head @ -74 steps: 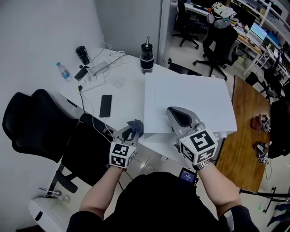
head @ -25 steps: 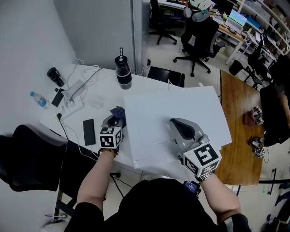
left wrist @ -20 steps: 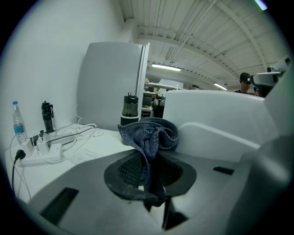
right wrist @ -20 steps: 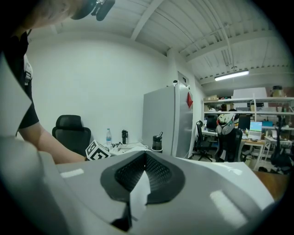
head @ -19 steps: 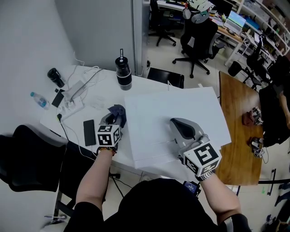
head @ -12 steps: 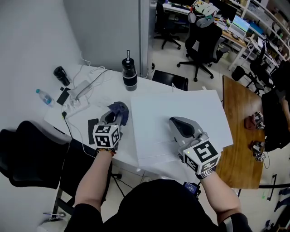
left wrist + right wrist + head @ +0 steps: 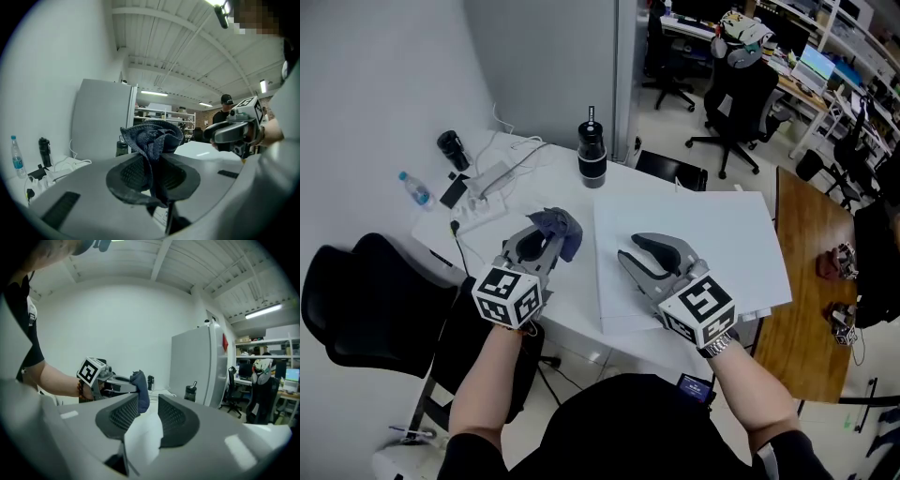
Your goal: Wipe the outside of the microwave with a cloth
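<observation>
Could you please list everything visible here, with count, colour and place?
microwave: one, white, on the table, right of centre
cloth: one, dark blue, bunched in the left gripper
flask: one, black, far table edge
water bottle: one, clear, table's left end
power strip: one, white, with cables, near the bottle
table: one, white
office chair: one, black, left of table
left gripper: grey, shut on the cloth
right gripper: grey, jaws just opening, empty, over the microwave

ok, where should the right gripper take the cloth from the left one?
Probably the loose bunch of the cloth puffing out past the left gripper, approached from the microwave side; the lower part is clamped between its jaws.
</observation>
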